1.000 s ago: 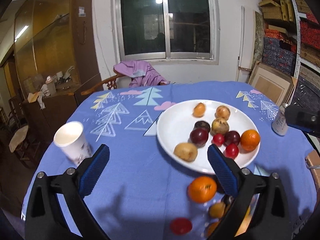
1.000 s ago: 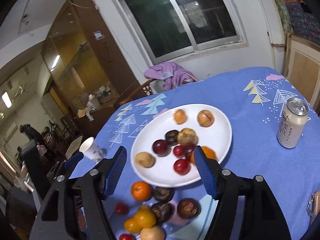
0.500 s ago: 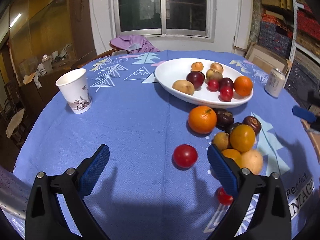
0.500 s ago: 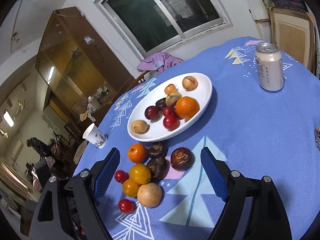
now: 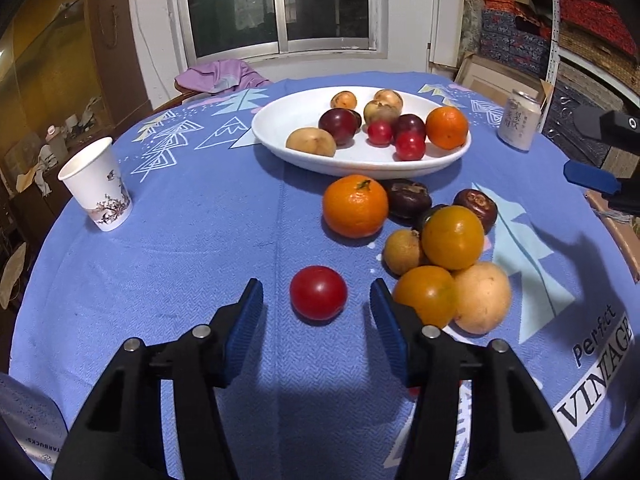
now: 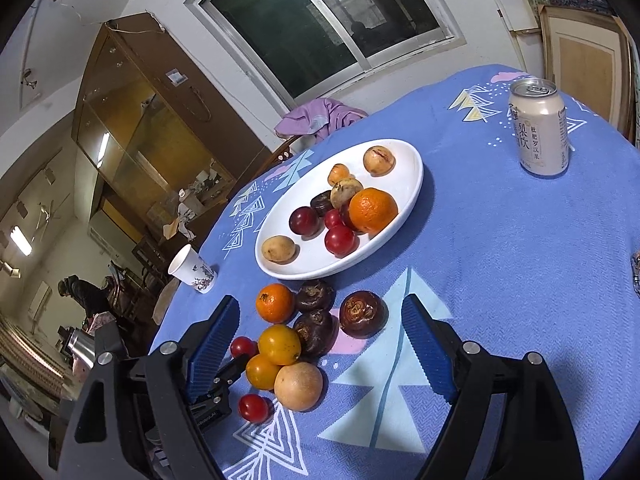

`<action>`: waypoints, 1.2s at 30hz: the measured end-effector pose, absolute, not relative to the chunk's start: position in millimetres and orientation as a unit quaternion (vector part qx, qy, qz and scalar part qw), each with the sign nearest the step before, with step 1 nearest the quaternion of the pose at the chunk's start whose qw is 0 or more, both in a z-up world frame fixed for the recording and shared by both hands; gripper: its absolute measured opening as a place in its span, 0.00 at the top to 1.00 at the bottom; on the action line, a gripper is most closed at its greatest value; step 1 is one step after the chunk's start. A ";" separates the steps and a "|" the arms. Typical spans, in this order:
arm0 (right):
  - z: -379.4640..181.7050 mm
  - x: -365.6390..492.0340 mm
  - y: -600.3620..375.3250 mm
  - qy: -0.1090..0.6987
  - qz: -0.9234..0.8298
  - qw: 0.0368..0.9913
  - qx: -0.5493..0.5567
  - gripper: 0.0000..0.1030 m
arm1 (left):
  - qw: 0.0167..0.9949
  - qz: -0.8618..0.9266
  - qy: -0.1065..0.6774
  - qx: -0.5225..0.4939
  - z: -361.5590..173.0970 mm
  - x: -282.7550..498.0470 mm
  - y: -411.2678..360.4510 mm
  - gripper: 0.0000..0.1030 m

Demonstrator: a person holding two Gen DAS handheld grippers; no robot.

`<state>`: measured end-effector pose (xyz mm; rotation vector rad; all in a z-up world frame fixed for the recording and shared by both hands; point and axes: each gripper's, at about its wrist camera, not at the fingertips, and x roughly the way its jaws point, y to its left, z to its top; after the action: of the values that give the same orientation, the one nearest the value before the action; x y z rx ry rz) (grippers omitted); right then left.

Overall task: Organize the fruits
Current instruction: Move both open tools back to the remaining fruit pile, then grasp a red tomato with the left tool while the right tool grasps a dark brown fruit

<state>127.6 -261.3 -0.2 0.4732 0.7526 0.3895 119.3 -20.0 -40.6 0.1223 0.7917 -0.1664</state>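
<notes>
While the left tool [image 5: 316,306] closes around a red tomato [image 5: 318,293], untouched, the plate [image 5: 280,120] holds fruit.

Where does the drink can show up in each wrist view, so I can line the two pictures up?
Left wrist: the can stands upright at the far right, just right of the white plate.
Right wrist: the can stands at the upper right, well right of the plate.
Shared landmark: the paper cup, on the cloth to the left of the plate in both views.
</notes>
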 end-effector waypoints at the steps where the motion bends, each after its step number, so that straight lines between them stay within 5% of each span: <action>1: -0.9 127.8 -261.6 0.363 0.187 0.885 0.226 0.18 | 0.916 -0.084 0.388 0.058 -41.7 120.9 -20.2 0.47; 5: -4.4 131.2 -259.6 0.371 0.183 0.884 0.219 0.18 | 0.909 -0.096 0.402 0.043 -45.3 127.4 -18.4 0.58; 30: -35.9 163.2 -233.3 0.430 0.161 0.876 0.149 0.19 | 0.899 -0.083 0.429 0.026 -54.5 144.0 -19.0 0.62; 36: -41.5 171.6 -223.3 0.439 0.141 0.883 0.090 0.37 | 0.899 -0.081 0.430 0.029 -54.4 144.6 -19.3 0.62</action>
<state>171.6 -223.3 -41.5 0.1869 0.9132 0.2942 144.6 -19.3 -54.4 0.0593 0.8904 -0.1686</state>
